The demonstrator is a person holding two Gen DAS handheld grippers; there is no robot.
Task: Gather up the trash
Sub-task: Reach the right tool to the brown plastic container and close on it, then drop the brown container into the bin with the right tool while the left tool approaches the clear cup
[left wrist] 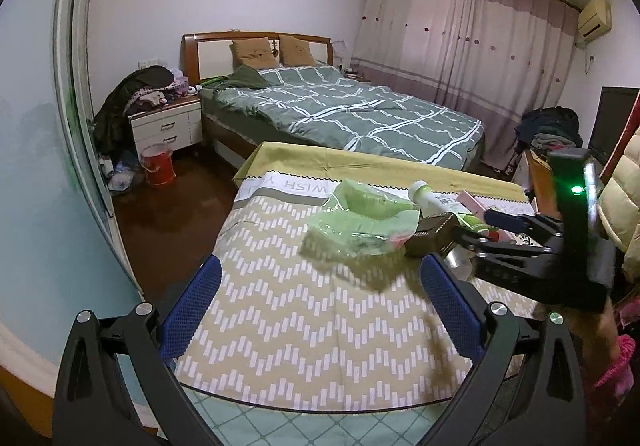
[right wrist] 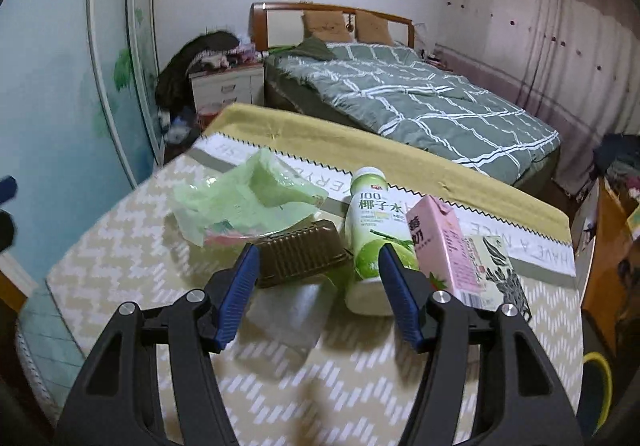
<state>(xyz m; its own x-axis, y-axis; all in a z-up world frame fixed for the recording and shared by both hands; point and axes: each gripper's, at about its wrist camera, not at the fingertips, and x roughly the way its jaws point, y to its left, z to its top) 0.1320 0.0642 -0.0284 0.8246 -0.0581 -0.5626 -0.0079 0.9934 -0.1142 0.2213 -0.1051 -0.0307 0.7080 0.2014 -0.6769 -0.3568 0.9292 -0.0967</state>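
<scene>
Table: a table under a beige cloth with white zigzag dashes (right wrist: 280,386), a bed with a green checked quilt (right wrist: 420,102) behind it.
Trash pile: all bunched on the far half of the table. A crumpled pale green plastic bag (right wrist: 244,202), a ribbed brown plastic tray (right wrist: 300,252) just in front of it, a white and green coconut water bottle (right wrist: 370,242) standing upright, and a pink milk carton (right wrist: 444,246) tilted beside the bottle.
Right gripper (right wrist: 316,302): blue pads spread fairly wide, nothing between them, hanging over the cloth just short of the tray and bottle.
Left gripper (left wrist: 316,310): wide apart too and empty, nearer the table's front edge, bag ahead of it.
Other stuff: red bucket (left wrist: 158,166) on the floor by a white nightstand (left wrist: 168,126).
</scene>
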